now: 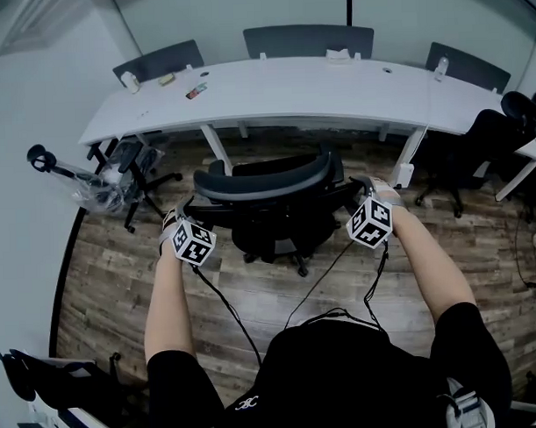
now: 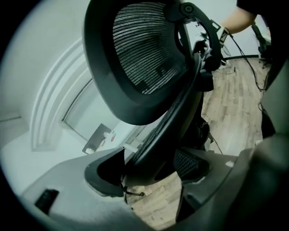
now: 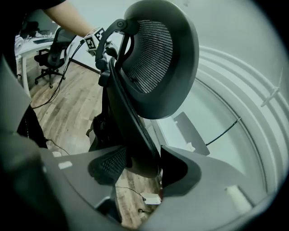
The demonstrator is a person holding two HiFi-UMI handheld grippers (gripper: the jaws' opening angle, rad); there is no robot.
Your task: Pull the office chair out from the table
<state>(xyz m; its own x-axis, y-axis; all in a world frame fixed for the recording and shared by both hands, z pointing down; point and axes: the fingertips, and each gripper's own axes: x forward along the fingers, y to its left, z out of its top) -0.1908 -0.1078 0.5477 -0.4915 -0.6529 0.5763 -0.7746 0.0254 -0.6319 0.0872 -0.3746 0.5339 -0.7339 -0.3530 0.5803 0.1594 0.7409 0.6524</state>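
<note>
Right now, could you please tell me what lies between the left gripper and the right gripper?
The backrest of the office chair fills the stretch between the left gripper and the right gripper. The head view shows this.

An office meeting room. A long, curved white table (image 1: 334, 92) runs beneath a pale wall (image 1: 53, 85), with dark chairs (image 1: 307, 39) tucked behind its far edge. A black mesh-backed office chair (image 1: 272, 195) on castors stands on the wood-plank floor (image 1: 481, 271). Another swivel chair (image 1: 476, 144) sits by the table's right end.
</note>
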